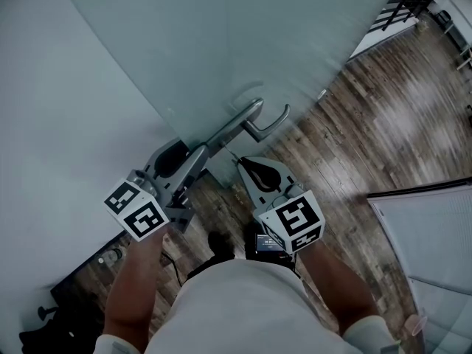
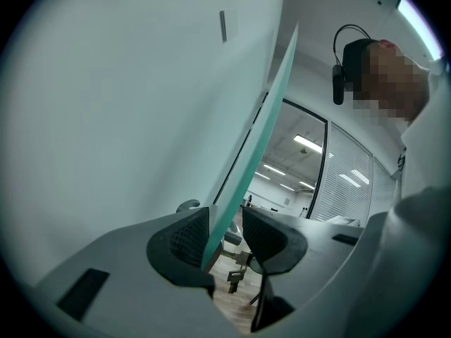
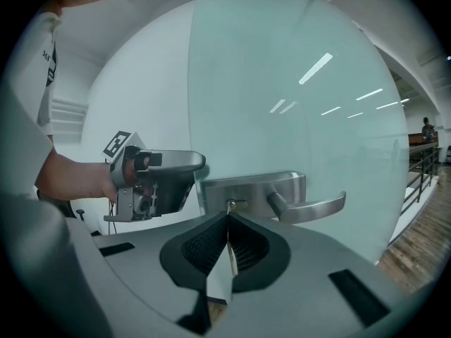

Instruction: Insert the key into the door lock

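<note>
A frosted glass door [image 1: 221,50] carries a steel lock plate [image 3: 250,189] with a lever handle [image 3: 310,206] and a round keyhole cylinder [image 3: 230,203]. My right gripper [image 3: 228,220] is shut on a flat metal key [image 3: 227,248]. The key stands on edge between the pads, and its tip reaches the cylinder. In the head view this gripper [image 1: 242,164] sits just below the handle [image 1: 265,127]. My left gripper [image 2: 222,227] straddles the greenish door edge [image 2: 246,160], its jaws closed on it. In the right gripper view the left gripper [image 3: 155,182] is left of the plate.
A white wall [image 1: 51,87] runs along the left of the door. Wood-plank floor [image 1: 383,124] spreads to the right. A pale partition with blinds [image 1: 435,242] is at the lower right. Dark gear and cables [image 1: 81,301] lie on the floor at the lower left.
</note>
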